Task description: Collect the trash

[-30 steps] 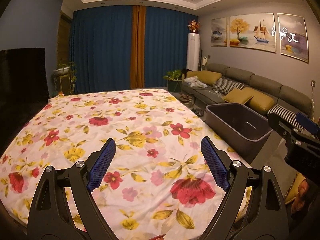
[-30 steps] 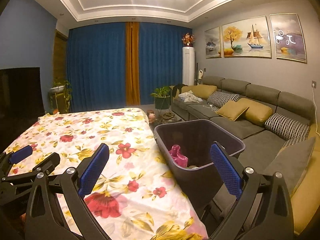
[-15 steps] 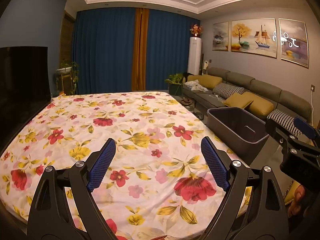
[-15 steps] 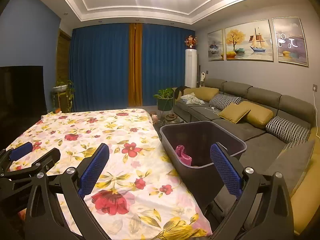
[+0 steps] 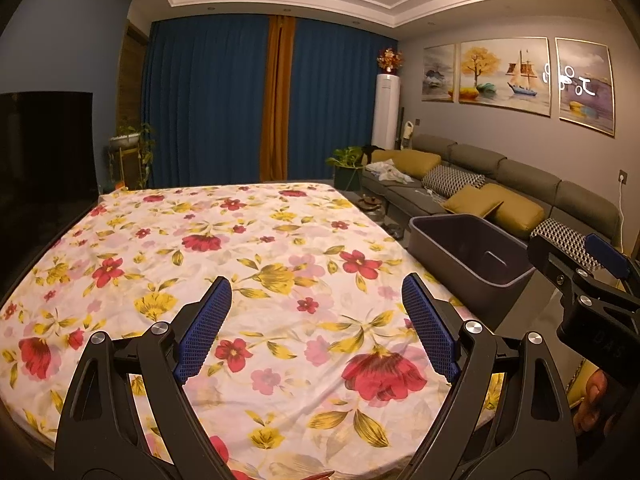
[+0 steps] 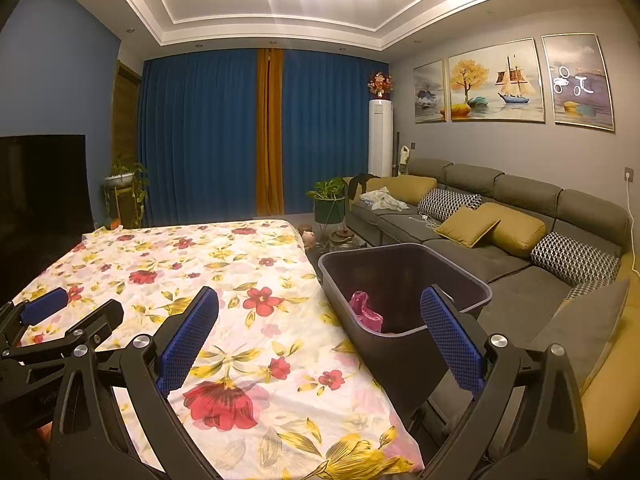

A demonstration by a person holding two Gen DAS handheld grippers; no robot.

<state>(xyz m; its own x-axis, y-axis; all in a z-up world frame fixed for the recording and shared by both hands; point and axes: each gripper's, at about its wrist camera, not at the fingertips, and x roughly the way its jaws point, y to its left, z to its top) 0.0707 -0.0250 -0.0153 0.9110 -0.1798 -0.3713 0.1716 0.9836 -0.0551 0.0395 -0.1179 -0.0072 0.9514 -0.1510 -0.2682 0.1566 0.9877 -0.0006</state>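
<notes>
Hovering with jaws spread and nothing between them, the left gripper (image 5: 316, 320) and right gripper (image 6: 320, 320) face a flowered sheet (image 5: 240, 248) showing no trash, while pink trash (image 6: 365, 311) already lies in the dark bin (image 6: 486, 294) beside it, suggesting collection is nearly finished.

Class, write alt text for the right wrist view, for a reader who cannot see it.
The open, empty right gripper points over a floral-covered table toward a dark bin holding pink trash. The left gripper shows at the left edge; a grey sofa runs along the right wall.
</notes>
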